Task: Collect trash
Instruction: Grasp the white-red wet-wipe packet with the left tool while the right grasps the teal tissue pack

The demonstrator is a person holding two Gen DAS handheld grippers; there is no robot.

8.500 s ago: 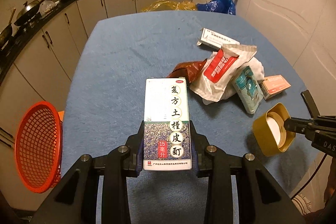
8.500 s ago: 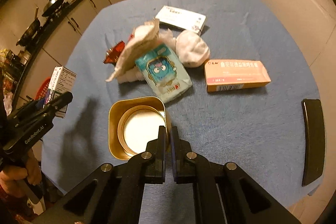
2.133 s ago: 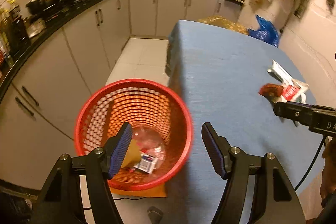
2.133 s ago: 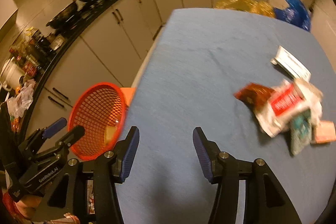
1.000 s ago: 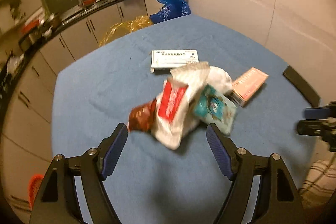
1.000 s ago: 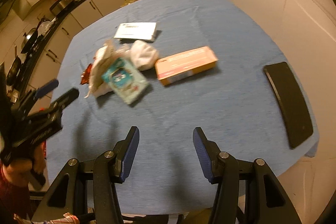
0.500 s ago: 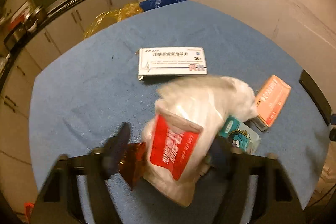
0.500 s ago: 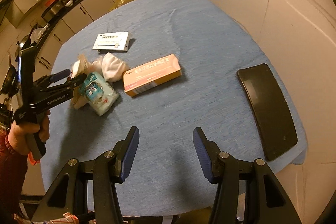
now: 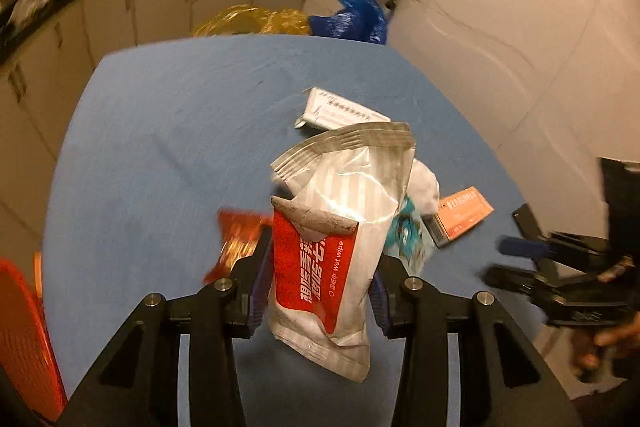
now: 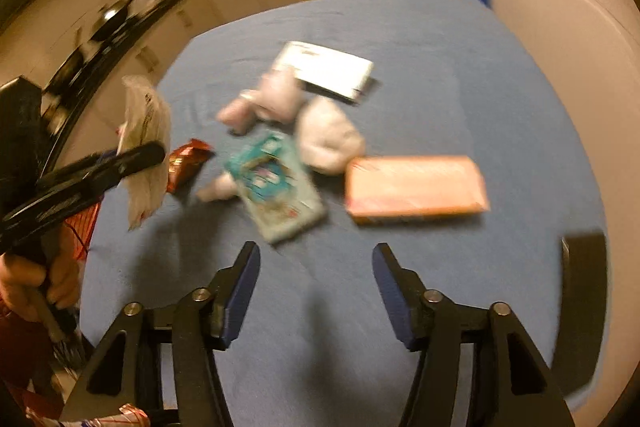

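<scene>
The left tongs [image 9: 320, 291] now pinch the wet wipe packet [image 9: 340, 223] by its lower, red-labelled half. Half a second ago the packet lay on the heap, the tongs closing in around it through blur; 1 second ago they stood spread and empty above the pile. Now the packet hangs in the grip, its crimped top leaning up and away, clear of the blue bench [image 9: 160, 147]. From the right wrist view it shows as a pale strip held off the bench's left edge.

That lift uncovers what sat under it. The red snack wrapper [image 10: 186, 163], the teal tissue pack [image 10: 280, 187], the crumpled white tissues [image 10: 328, 139], the white medicine box [image 10: 328, 71] and the orange box [image 10: 416, 187] all remain on the bench, close together. A black flat object [image 10: 584, 279] lies apart near the right edge; whether it counts as trash I cannot tell.

The right tongs [image 10: 316, 291] are spread wide and hold nothing, hovering just short of the teal tissue pack, nearer the pile than half a second ago.

The red basket [image 9: 24, 339] shows at the lower left edge of the left wrist view. My judgement: 1 more piece is secured and needs only a swing left to the basket, while the right side is lined up for the next pick.
</scene>
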